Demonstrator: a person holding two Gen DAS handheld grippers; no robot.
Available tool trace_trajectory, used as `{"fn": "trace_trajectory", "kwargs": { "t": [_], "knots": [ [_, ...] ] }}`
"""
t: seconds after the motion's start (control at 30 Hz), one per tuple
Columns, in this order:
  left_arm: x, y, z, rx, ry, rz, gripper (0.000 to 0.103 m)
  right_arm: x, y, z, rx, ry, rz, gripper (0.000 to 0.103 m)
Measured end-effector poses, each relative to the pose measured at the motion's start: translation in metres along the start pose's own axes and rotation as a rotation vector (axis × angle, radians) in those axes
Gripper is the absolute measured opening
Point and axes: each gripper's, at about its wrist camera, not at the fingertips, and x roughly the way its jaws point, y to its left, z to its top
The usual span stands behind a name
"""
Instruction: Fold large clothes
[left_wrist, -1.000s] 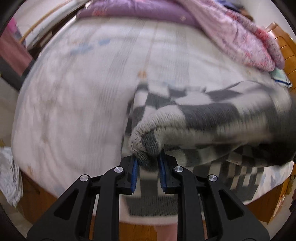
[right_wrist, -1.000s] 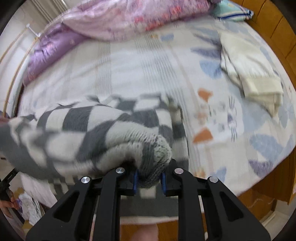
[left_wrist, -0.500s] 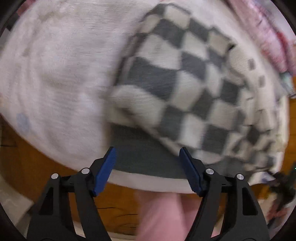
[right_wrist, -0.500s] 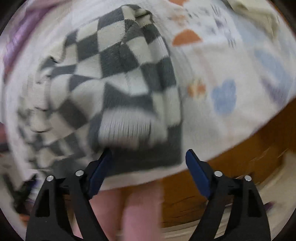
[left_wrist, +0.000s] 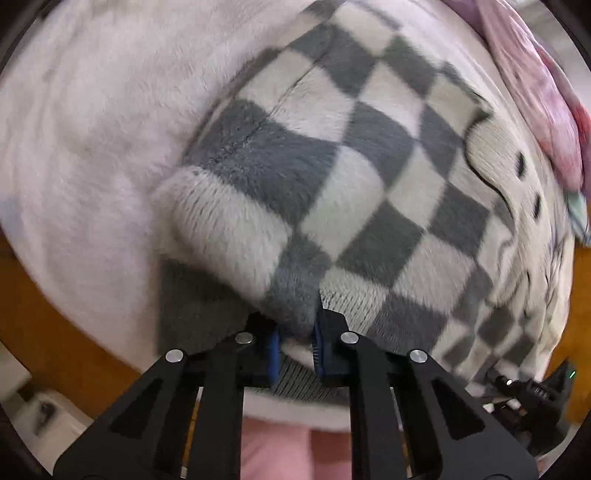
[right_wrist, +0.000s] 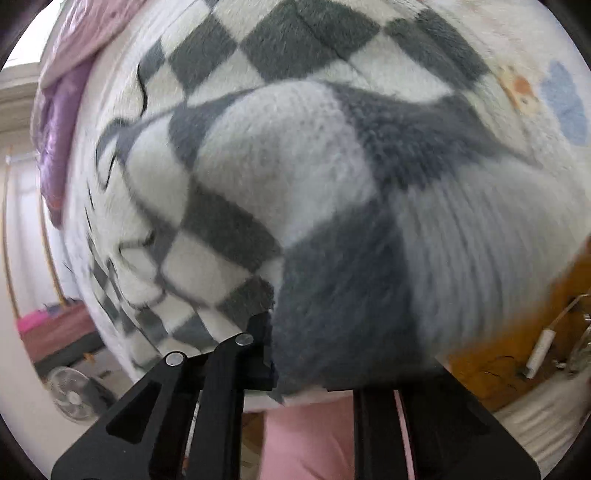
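Checkered grey-and-white sweater (left_wrist: 369, 177) is lying spread along the near edge of the bed (left_wrist: 85, 122). Left tongs (left_wrist: 297, 338) are closing, pinching a grey fold of it between blue pads. Right tongs (right_wrist: 299, 354) are closing too, their tips buried under a bunched sweater fold they are gripping.

No readable text, label, brand, number or sign anywhere in either wrist view.
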Motion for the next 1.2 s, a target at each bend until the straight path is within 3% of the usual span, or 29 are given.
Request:
{"fn": "trace_trajectory", "kwargs": {
  "t": [0.1, 0.23, 0.3, 0.37, 0.43, 0.47, 0.53, 0.6, 0.63, 0.7, 0.8, 0.87, 0.93, 1.1, 1.2],
  "knots": [
    [-0.008, 0.007, -0.013, 0.028, 0.023, 0.052, 0.013, -0.007, -0.008, -0.024, -0.053, 0.014, -0.093, 0.013],
    [0.015, 0.025, -0.013, -0.009, 0.066, 0.046, 0.016, 0.023, -0.032, -0.023, -0.006, 0.042, -0.144, 0.018],
    [0.017, 0.022, -0.009, 0.019, 0.085, 0.070, 0.023, 0.030, -0.026, -0.016, -0.012, 0.076, -0.178, 0.026],
    [0.009, 0.006, -0.001, 0.056, 0.129, 0.126, 0.055, 0.017, -0.013, -0.017, -0.041, 0.102, -0.173, 0.057],
    [-0.014, -0.003, 0.006, 0.114, 0.105, 0.162, 0.055, -0.013, -0.005, -0.025, -0.097, 0.074, -0.202, 0.065],
    [-0.024, -0.004, 0.009, 0.140, 0.077, 0.203, 0.055, -0.030, -0.003, -0.030, -0.130, 0.040, -0.252, 0.065],
    [-0.043, -0.009, 0.017, 0.202, 0.006, 0.296, 0.055, -0.067, 0.004, -0.034, -0.220, -0.117, -0.391, 0.062],
    [-0.051, -0.010, 0.028, 0.208, -0.038, 0.287, 0.054, -0.091, 0.008, -0.028, -0.285, -0.227, -0.470, 0.053],
    [-0.051, -0.008, 0.035, 0.204, -0.055, 0.267, 0.052, -0.097, 0.002, -0.025, -0.288, -0.244, -0.453, 0.048],
    [-0.038, -0.005, 0.043, 0.209, -0.047, 0.260, 0.044, -0.087, 0.002, -0.011, -0.293, -0.212, -0.404, 0.043],
    [-0.004, 0.018, 0.049, 0.216, 0.022, 0.260, 0.042, -0.064, -0.004, 0.016, -0.291, -0.110, -0.353, 0.038],
    [0.014, 0.029, 0.048, 0.230, 0.054, 0.279, 0.043, -0.028, -0.011, 0.028, -0.283, -0.048, -0.446, 0.035],
    [0.020, 0.038, 0.051, 0.205, 0.064, 0.256, 0.047, -0.012, -0.023, 0.040, -0.244, -0.064, -0.454, 0.035],
    [-0.003, 0.051, 0.065, 0.154, 0.126, 0.214, 0.048, -0.023, -0.009, 0.046, -0.197, -0.022, -0.473, 0.035],
    [-0.031, 0.044, 0.082, 0.188, 0.095, 0.184, 0.063, -0.064, 0.013, 0.061, -0.180, -0.048, -0.366, 0.052]
  ]
}}
